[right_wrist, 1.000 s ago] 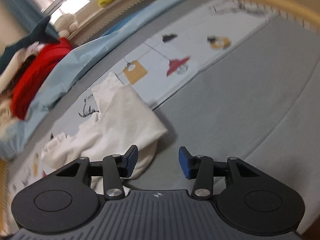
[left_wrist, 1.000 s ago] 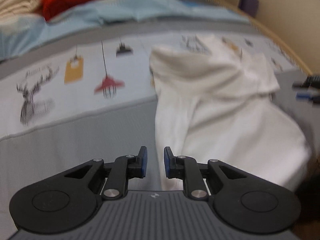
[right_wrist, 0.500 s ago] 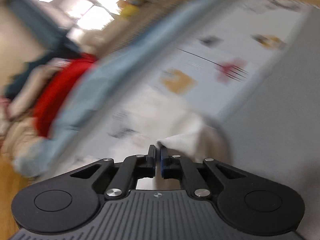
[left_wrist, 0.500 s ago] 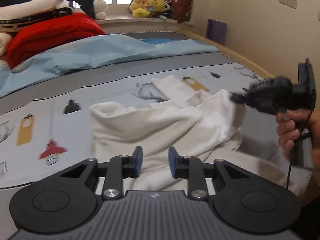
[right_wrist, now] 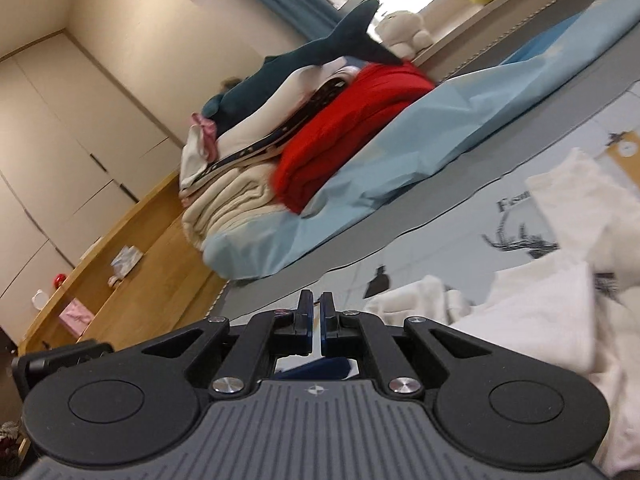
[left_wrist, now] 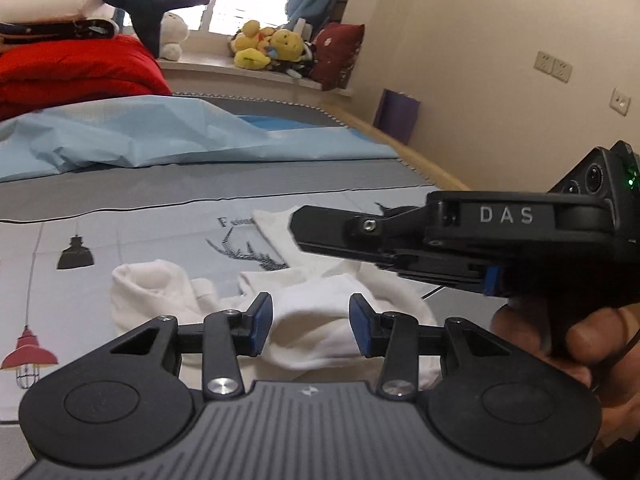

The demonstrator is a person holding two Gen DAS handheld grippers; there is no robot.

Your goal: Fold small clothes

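Observation:
A crumpled white garment (left_wrist: 152, 292) lies on the printed bedsheet (left_wrist: 120, 240); in the right wrist view the garment (right_wrist: 540, 312) spreads to the right. My left gripper (left_wrist: 311, 320) hovers low over it with its jaws opening. A raised fold of the cloth shows between the pads, which do not press on it. My right gripper (left_wrist: 294, 226), held by a hand (left_wrist: 560, 340), reaches in from the right just above and beyond the left one. In its own view the right gripper (right_wrist: 316, 308) is shut, and no cloth shows between its pads.
A folded red blanket (left_wrist: 80, 68) and cream bedding are stacked at the head of the bed, with a plush shark (right_wrist: 320, 52) on top. A pale blue sheet (left_wrist: 160, 136) lies across the bed. Plush toys (left_wrist: 264, 48) line the windowsill. A wooden ledge (right_wrist: 140, 272) borders the bed.
My left jaws have spread wider and its view has swung up along the bed. The right gripper shut on a cloth corner, then swept in across the left one; that corner no longer shows.

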